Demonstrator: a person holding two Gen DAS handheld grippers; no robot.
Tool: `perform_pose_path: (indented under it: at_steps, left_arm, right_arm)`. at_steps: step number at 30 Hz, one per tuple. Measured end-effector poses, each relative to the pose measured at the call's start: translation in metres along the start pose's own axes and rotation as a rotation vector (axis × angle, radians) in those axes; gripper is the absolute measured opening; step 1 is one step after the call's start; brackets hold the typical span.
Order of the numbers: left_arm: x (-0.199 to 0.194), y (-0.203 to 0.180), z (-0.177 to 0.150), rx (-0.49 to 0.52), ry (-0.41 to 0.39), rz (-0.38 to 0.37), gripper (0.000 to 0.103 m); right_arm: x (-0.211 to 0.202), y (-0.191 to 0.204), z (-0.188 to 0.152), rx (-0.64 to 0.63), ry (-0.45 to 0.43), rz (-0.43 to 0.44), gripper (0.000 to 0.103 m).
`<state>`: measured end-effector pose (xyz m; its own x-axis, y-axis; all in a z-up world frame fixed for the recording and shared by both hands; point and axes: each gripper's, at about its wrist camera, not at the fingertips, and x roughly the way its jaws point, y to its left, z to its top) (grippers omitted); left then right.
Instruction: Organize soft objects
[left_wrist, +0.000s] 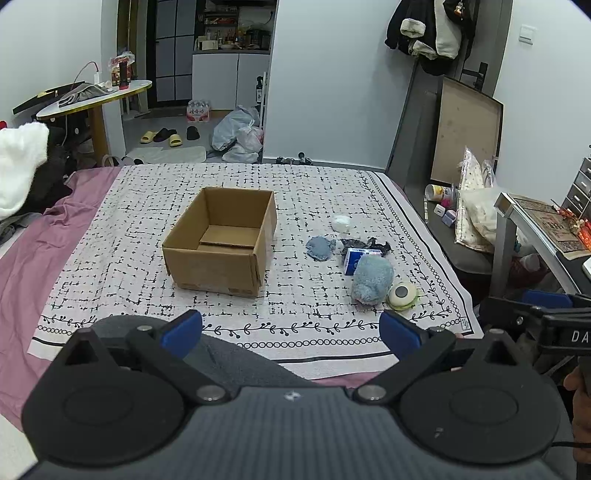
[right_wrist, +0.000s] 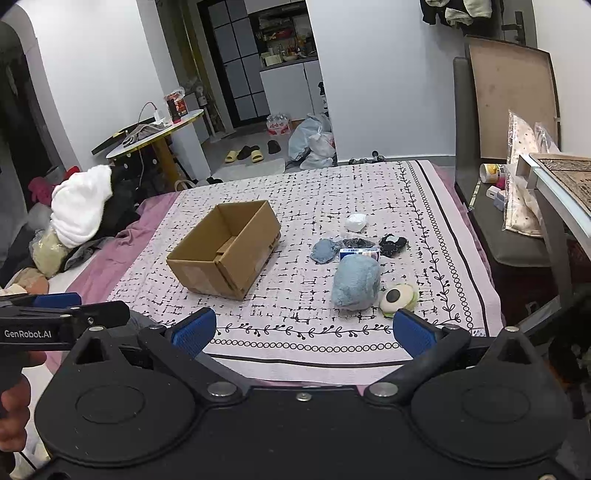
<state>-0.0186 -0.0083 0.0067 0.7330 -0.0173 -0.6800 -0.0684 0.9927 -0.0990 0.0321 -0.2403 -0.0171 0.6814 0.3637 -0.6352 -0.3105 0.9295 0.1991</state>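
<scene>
An open, empty cardboard box (left_wrist: 221, 240) (right_wrist: 225, 247) stands mid-bed on a patterned cloth (left_wrist: 140, 258). To its right lies a pile: a fluffy light-blue plush (left_wrist: 371, 278) (right_wrist: 356, 282), a round cream plush with a dark spot (left_wrist: 402, 294) (right_wrist: 397, 297), a blue-and-white carton (left_wrist: 354, 258) (right_wrist: 358, 253), a flat grey-blue cloth (left_wrist: 319, 248) (right_wrist: 324, 251), dark fabric (left_wrist: 369, 244) (right_wrist: 393, 243) and a white soft ball (left_wrist: 340, 223) (right_wrist: 357, 222). My left gripper (left_wrist: 291, 330) and right gripper (right_wrist: 303, 330) are open, empty, at the bed's near edge.
A pink sheet (left_wrist: 37, 251) lies under the cloth. White and dark clothes (right_wrist: 83, 210) pile at the bed's left. A chair with bagged items (right_wrist: 517, 206) and a desk (right_wrist: 561, 177) stand at the right. A round table (left_wrist: 92, 99) stands at the far left.
</scene>
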Motion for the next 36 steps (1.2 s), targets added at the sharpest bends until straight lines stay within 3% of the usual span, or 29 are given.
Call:
perform_pose_path:
  at_steps: [36]
  left_arm:
    - [0.0009,-0.0043,0.0009,0.002,-0.005,-0.007,0.101]
  right_arm:
    - [0.0008,0.0025,-0.0037,-0.022,-0.005,-0.018,0.103]
